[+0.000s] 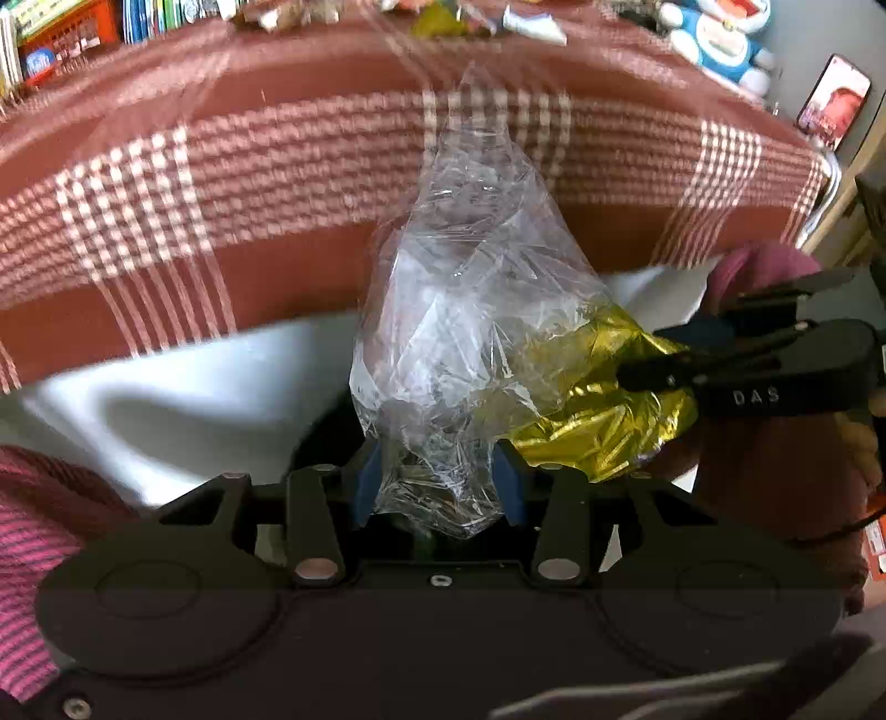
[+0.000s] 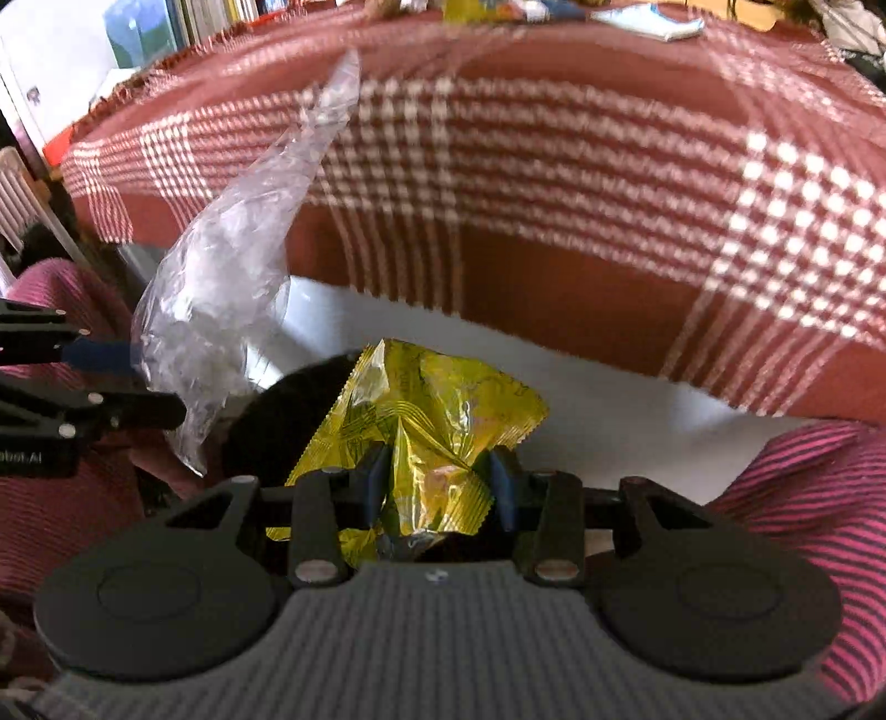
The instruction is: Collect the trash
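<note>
My left gripper (image 1: pixel 437 482) is shut on a crumpled clear plastic bag (image 1: pixel 470 310) that stands up between its blue pads. That clear bag (image 2: pixel 221 288) also shows at the left of the right wrist view, with the left gripper (image 2: pixel 130 382) beside it. My right gripper (image 2: pixel 440 482) is shut on a crinkled yellow foil wrapper (image 2: pixel 432 415). In the left wrist view the yellow wrapper (image 1: pixel 598 421) touches the clear bag's right side, pinched by the right gripper (image 1: pixel 642 354). Both grippers hang below the table's edge, over a white surface (image 2: pixel 581 399).
A red-and-white checked tablecloth (image 1: pixel 277 183) hangs down across the background. More litter (image 1: pixel 531 25) lies far back on the table top. A round black opening (image 2: pixel 288 399) shows behind the yellow wrapper. Pink striped sleeves (image 2: pixel 819 498) flank both grippers. Books (image 1: pixel 61 39) stand at the far left.
</note>
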Action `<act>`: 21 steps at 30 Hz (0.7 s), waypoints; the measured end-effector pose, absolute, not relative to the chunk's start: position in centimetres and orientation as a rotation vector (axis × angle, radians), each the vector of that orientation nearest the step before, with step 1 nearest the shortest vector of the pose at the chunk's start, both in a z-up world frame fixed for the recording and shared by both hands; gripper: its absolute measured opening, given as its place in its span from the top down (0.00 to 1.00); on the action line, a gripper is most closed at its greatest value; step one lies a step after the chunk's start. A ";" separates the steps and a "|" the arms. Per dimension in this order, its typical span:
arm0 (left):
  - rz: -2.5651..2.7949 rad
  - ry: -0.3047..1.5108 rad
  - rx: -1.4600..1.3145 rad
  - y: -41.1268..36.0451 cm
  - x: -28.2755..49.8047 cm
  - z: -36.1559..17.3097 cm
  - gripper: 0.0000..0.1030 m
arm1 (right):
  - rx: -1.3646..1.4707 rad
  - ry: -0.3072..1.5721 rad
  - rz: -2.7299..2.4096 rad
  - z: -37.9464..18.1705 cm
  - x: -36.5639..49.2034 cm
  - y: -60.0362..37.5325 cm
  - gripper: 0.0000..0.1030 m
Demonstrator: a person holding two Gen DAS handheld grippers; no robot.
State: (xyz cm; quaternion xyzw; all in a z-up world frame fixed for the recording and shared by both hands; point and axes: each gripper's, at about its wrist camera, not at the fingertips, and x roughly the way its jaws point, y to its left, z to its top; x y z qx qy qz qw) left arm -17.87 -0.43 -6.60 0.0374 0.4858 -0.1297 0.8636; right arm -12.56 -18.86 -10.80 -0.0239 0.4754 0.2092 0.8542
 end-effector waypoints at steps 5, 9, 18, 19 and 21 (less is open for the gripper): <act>-0.259 1.093 0.090 -0.8 -17.8 -8.6 0.61 | -0.087 1.027 0.440 -12.2 -12.5 -17.9 0.57; -0.249 1.139 0.096 -1.0 -17.6 -10.0 0.61 | -0.113 1.047 0.443 -13.0 -12.4 -17.2 0.56; -0.235 1.181 0.143 -1.7 -16.8 -11.5 0.60 | -0.170 1.058 0.414 -14.2 -11.6 -15.9 0.54; -0.236 1.186 0.145 -1.7 -16.7 -11.7 0.60 | -0.180 1.057 0.409 -14.2 -11.6 -15.8 0.54; -0.239 1.197 0.151 -2.0 -16.5 -12.0 0.59 | -0.183 1.057 0.409 -14.3 -11.5 -15.7 0.54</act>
